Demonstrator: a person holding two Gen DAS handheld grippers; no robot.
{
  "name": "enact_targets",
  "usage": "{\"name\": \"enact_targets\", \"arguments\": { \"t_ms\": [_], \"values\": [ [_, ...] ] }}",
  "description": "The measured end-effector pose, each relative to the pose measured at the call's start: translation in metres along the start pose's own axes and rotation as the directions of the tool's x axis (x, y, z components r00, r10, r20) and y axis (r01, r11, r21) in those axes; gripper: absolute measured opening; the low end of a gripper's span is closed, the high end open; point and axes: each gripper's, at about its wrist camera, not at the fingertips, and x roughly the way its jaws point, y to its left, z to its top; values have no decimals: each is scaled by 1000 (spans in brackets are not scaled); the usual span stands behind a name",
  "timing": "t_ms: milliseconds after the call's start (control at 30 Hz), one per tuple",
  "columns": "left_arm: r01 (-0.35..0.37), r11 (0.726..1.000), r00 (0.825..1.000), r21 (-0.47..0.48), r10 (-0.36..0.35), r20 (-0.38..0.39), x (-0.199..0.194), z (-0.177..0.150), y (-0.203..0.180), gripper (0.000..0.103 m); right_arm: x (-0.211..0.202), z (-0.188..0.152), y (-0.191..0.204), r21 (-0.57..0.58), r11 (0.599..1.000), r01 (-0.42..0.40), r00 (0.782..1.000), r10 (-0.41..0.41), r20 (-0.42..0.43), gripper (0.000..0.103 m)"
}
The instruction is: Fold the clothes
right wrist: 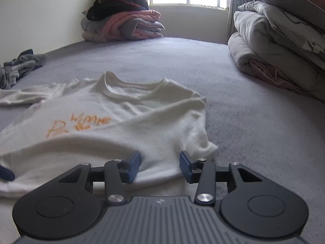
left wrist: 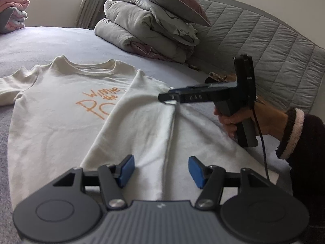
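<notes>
A cream T-shirt with orange lettering lies flat on the bed, its right side folded over toward the middle. It also shows in the right wrist view. My left gripper is open, low over the folded part near the hem, with a fabric ridge running between its blue pads. My right gripper is open over the folded sleeve edge. Seen from the left wrist view, the right gripper hovers over the fold's ridge.
The grey-lilac bed carries a stack of folded duvets and a pillow by the quilted headboard. A pile of folded clothes sits under the window. Loose grey garments lie at the left edge.
</notes>
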Motion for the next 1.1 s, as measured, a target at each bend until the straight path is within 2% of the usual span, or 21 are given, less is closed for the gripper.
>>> {"name": "enact_targets", "arguments": {
  "t_ms": [100, 233, 300, 400, 467, 567, 700, 767, 800, 867, 967, 1100],
  "values": [
    [7, 1000, 1000, -8, -7, 2, -1, 0, 2, 61, -8, 8, -12, 45, 998, 37, 998, -39, 52, 46],
    [17, 1000, 1000, -26, -17, 5, -2, -1, 5, 61, -11, 4, -45, 178, 981, 76, 995, -87, 55, 46],
    [17, 999, 1000, -28, -16, 4, -1, -1, 5, 61, -10, 0, -61, 253, 965, 63, 996, -78, 53, 46],
    [13, 1000, 1000, -23, -13, 4, 0, -2, 3, 61, -7, -7, -83, 399, 917, -3, 997, -27, 69, 43],
    [11, 1000, 1000, -21, -11, 4, 0, -2, 2, 61, -1, -14, -95, 503, 863, -46, 997, 6, 81, 41],
    [15, 1000, 1000, -27, -15, 5, 0, -2, 3, 61, 10, -26, -103, 615, 783, -96, 995, 53, 88, 30],
    [21, 999, 1000, -34, -21, 6, 0, -2, 4, 61, 19, -33, -104, 683, 715, -151, 988, 101, 113, 17],
    [23, 999, 1000, -36, -23, 6, 0, -2, 5, 61, 19, -33, -104, 720, 678, -147, 989, 94, 114, 13],
    [24, 999, 1000, -37, -24, 7, 0, -2, 5, 61, 18, -33, -105, 749, 648, -140, 990, 83, 113, 10],
    [25, 999, 1000, -38, -25, 7, 0, -2, 5, 61, 14, -33, -106, 820, 563, -104, 995, 48, 93, 9],
    [26, 999, 1000, -39, -25, 6, 0, -2, 6, 61, 16, -37, -104, 875, 481, -53, 999, 30, 44, 8],
    [22, 999, 1000, -33, -22, 4, 0, -1, 4, 62, 17, -49, -110, 934, 342, -101, 995, 55, 88, 10]
  ]
}}
